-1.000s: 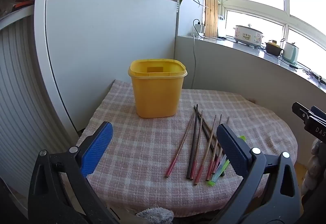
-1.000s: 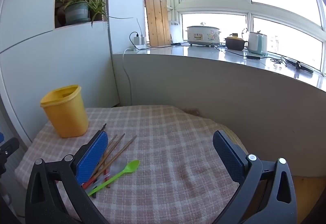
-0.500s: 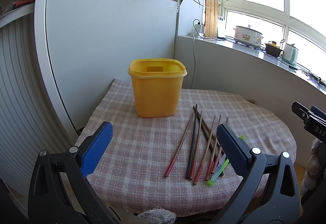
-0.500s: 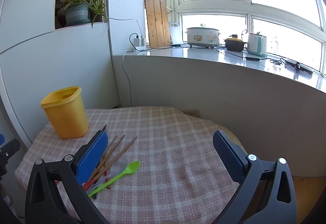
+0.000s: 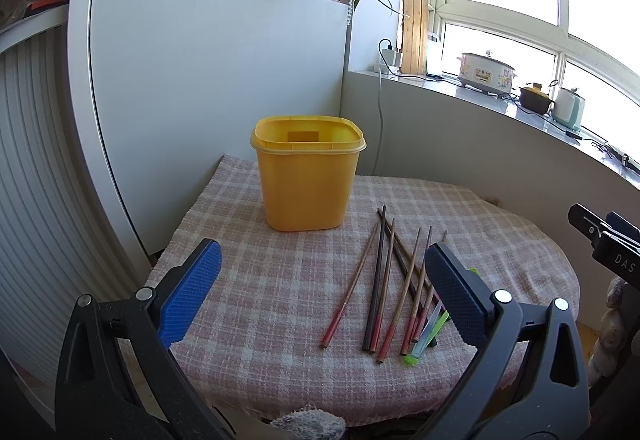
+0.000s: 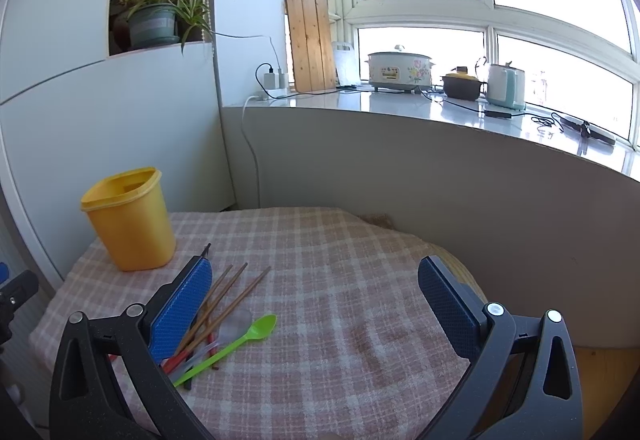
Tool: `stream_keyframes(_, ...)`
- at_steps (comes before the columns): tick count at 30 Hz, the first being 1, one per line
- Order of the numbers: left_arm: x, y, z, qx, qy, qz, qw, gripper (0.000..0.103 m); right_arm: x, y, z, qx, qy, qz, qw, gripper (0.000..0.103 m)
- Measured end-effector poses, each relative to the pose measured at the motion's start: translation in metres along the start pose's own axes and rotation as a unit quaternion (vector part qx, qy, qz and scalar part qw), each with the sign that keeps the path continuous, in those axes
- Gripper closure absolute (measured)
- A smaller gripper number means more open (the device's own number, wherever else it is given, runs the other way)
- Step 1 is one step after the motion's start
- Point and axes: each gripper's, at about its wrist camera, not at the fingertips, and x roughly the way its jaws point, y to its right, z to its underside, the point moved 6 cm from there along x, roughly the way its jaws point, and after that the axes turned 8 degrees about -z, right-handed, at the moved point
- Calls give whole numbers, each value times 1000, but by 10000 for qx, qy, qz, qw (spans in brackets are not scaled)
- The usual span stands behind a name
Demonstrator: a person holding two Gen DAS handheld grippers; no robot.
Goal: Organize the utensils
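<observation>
A yellow plastic container (image 5: 307, 176) (image 6: 129, 219) stands upright and open-topped at the back of a round table with a pink checked cloth (image 5: 260, 280) (image 6: 340, 280). In front of it lie several chopsticks (image 5: 380, 280) (image 6: 224, 296) with red tips, a green spoon (image 6: 236, 340) (image 5: 430, 336) and a clear spoon (image 6: 236, 320) beside them. My left gripper (image 5: 320, 292) hovers open above the table's near edge, nothing between its blue pads. My right gripper (image 6: 316, 308) is open too, its left pad (image 6: 180, 308) over the chopsticks' ends.
White cabinet panels (image 5: 200, 80) rise behind the container, with a potted plant (image 6: 154, 20) on top. A window ledge (image 6: 440, 112) holds a slow cooker (image 6: 400, 72), a pot, a kettle and cables. The right gripper's body (image 5: 608, 244) shows at the left view's right edge.
Both views have shifted only slightly; the table and utensils sit a touch higher in the frames. Nothing was touched or moved.
</observation>
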Motion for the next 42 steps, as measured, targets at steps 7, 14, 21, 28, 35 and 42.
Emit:
stream_keyframes(7,-2,1,-1,-22,4,-1,10000,0,0,-1,1,-12,-11,-17,10000,1)
stream_keyframes(14,-3,2,0,-9,-8,4,10000,0,2,-2,2,0,-59,-41,10000,1)
stream_keyframes(21,0,1,1,-20,0,13,10000,0,2,-2,3,-8,-75,-46,10000,1)
stream_keyframes(28,2,0,1,-20,-7,14,10000,0,4,-2,4,7,-116,-63,9999,1)
stream_keyframes(35,2,0,2,-26,-8,16,10000,0,4,-3,4,13,-129,-87,9999,1)
stream_keyframes(42,2,0,2,-26,-7,35,10000,0,6,-3,6,43,-166,-105,9998,1)
